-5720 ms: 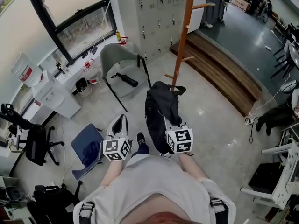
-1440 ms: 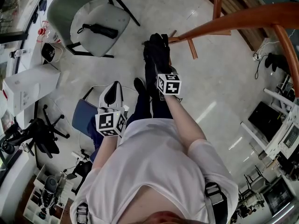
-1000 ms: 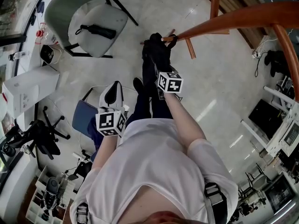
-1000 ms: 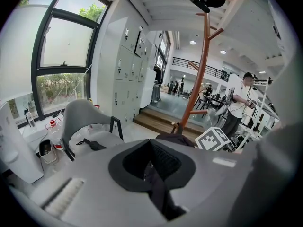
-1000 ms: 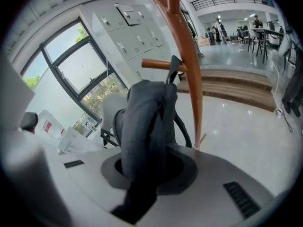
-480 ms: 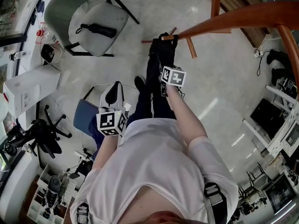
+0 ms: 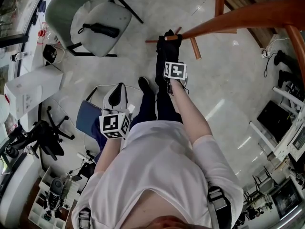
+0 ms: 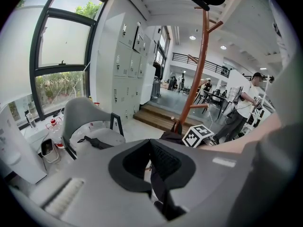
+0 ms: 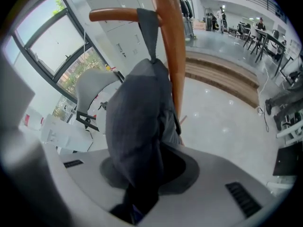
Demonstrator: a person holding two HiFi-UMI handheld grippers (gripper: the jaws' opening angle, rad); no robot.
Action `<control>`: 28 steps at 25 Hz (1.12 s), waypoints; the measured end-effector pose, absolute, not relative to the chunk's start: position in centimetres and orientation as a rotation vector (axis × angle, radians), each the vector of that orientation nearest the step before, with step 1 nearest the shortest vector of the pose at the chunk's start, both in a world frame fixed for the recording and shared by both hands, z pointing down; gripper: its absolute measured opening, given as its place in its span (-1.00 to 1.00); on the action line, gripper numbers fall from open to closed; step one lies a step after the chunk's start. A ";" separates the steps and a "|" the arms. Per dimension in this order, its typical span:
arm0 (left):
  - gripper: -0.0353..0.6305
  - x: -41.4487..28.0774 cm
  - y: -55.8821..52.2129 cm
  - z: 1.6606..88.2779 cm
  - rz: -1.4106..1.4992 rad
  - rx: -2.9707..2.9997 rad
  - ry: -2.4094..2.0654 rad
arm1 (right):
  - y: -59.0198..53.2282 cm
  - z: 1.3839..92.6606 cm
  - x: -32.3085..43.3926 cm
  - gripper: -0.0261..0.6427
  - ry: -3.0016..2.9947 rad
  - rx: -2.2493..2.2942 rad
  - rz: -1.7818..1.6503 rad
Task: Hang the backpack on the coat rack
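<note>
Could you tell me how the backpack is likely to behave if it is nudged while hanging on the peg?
The backpack looks soft and floppy: its cloth sags in folds below the strap. It hangs from one peg by that strap, so a nudge would probably swing it. The peg looks smooth, so the strap might slide.

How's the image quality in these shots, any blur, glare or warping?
Head view: sharp, but fisheye bends the coat rack, and light streaks glare on the floor. Left gripper view: dark round vignette, upper window blown out. Right gripper view: backpack close to the lens and soft, corners dark.
</note>
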State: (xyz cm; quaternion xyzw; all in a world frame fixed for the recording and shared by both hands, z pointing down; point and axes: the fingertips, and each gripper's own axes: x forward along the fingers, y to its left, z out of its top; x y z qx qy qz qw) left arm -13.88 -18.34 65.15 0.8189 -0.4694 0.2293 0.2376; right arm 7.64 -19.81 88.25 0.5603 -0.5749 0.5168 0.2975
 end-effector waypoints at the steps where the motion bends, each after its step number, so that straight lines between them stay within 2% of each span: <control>1: -0.86 -13.9 -18.3 65.2 0.633 2.241 -1.290 | -19.8 88.6 7.8 -0.67 -1.518 1.480 1.372; 7: -0.86 -14.5 -18.3 65.2 0.644 2.220 -1.312 | -19.9 89.9 7.9 -0.57 -1.470 1.399 1.412; 13: -0.86 -14.6 -18.5 65.4 0.645 2.213 -1.318 | -20.3 90.4 7.7 -0.28 -1.434 1.358 1.482; 28: -0.86 -14.1 -19.7 62.3 0.587 2.270 -1.328 | -21.2 84.5 6.8 -0.28 -1.497 1.383 1.466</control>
